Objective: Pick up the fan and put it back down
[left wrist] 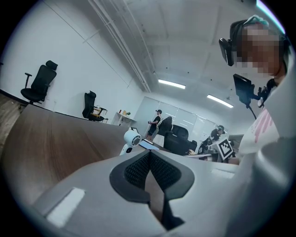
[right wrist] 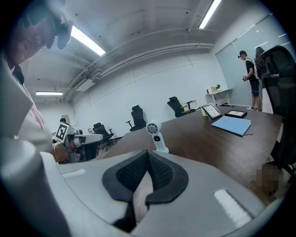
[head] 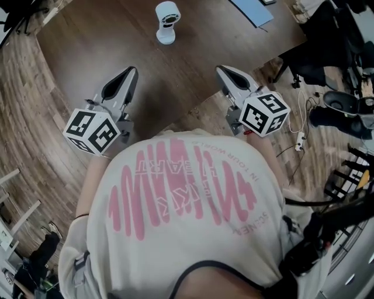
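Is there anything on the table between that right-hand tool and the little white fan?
Nothing: only bare dark wood tabletop lies between the right gripper and the fan, as the head view and right gripper view both show.

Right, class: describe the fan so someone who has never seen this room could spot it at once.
Find the big dark wooden table in front of the person. Near its far side, left of the blue folder, stands the fan. Unlike the flat folder, it is white and upright, with a round head.
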Demonstrator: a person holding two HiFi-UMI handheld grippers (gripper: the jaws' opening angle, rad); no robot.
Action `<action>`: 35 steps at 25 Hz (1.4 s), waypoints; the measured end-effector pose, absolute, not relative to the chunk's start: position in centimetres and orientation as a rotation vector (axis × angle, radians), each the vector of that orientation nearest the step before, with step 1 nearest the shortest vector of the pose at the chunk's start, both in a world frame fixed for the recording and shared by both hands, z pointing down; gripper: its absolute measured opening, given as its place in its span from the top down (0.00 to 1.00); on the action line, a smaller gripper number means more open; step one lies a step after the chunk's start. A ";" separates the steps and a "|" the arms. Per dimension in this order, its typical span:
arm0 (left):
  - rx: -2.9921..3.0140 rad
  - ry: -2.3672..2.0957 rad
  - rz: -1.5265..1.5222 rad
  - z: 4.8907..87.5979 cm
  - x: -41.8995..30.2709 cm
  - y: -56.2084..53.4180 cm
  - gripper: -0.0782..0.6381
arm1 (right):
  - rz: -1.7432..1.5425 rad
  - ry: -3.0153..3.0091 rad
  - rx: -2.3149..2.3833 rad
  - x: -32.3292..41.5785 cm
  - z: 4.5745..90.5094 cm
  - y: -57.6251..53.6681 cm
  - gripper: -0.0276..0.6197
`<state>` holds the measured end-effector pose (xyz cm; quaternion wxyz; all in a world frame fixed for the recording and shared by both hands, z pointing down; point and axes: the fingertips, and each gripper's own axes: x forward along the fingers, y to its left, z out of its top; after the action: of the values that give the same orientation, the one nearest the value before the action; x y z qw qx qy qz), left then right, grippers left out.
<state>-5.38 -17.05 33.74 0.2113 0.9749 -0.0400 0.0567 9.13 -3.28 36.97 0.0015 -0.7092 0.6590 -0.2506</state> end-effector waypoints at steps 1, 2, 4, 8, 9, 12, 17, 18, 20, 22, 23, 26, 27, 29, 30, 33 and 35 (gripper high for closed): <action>2.708 -0.113 0.157 33.7 -5.3 -16.9 0.86 | -0.787 2.069 -2.225 9.2 37.0 -3.2 0.95; 2.706 -0.115 0.154 33.7 -5.3 -16.8 0.86 | -0.788 2.071 -2.226 9.3 37.1 -3.2 0.95; 2.705 -0.121 0.141 33.5 -5.6 -16.7 0.86 | -0.786 2.079 -2.228 9.3 37.2 -3.4 0.95; 2.713 -0.163 0.118 33.2 -6.6 -16.9 0.86 | -0.764 2.119 -2.205 9.3 36.9 -4.8 0.95; 2.713 -0.183 0.113 33.1 -6.7 -17.0 0.86 | -0.755 2.139 -2.193 9.4 36.7 -5.1 0.95; 2.706 -0.250 0.106 33.0 -6.6 -17.3 0.86 | -0.735 2.202 -2.154 10.2 36.2 -6.2 0.95; 2.699 -0.379 0.087 32.6 -6.3 -18.1 0.86 | -0.739 2.295 -2.060 11.8 35.9 -8.1 0.95; 2.695 -0.403 0.084 32.5 -6.3 -18.1 0.86 | -0.737 2.316 -2.043 12.0 35.8 -8.5 0.95; 2.687 -0.441 0.085 32.5 -6.3 -18.1 0.86 | -0.740 2.355 -2.014 12.3 35.7 -9.2 0.95; 2.676 -0.473 0.084 32.5 -6.4 -17.8 0.86 | -0.751 2.386 -1.986 12.5 35.6 -9.6 0.95; 2.670 -0.491 0.082 32.5 -6.5 -17.7 0.86 | -0.756 2.404 -1.969 12.5 35.5 -9.8 0.95; 2.651 -0.548 0.071 32.3 -6.2 -17.9 0.86 | -0.757 2.458 -1.927 13.1 35.4 -10.7 0.95; 2.649 -0.561 0.068 32.3 -5.9 -18.0 0.86 | -0.756 2.468 -1.919 13.4 35.4 -11.1 0.95; 2.649 -0.583 0.063 32.1 -5.6 -18.2 0.86 | -0.753 2.480 -1.902 13.9 35.4 -11.8 0.95; 2.650 -0.595 0.060 32.0 -5.5 -18.3 0.86 | -0.754 2.488 -1.892 14.0 35.5 -12.1 0.95; 2.640 -0.647 0.055 31.8 -5.4 -18.3 0.86 | -0.769 2.523 -1.849 14.4 35.8 -12.8 0.95; 2.633 -0.684 0.051 31.8 -5.1 -18.3 0.86 | -0.779 2.549 -1.818 14.8 36.2 -13.3 0.95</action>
<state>-5.12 -18.29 31.76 0.2090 0.9464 -0.2457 0.0184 14.83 -13.33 36.18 -0.0422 -0.5629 0.7894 -0.2412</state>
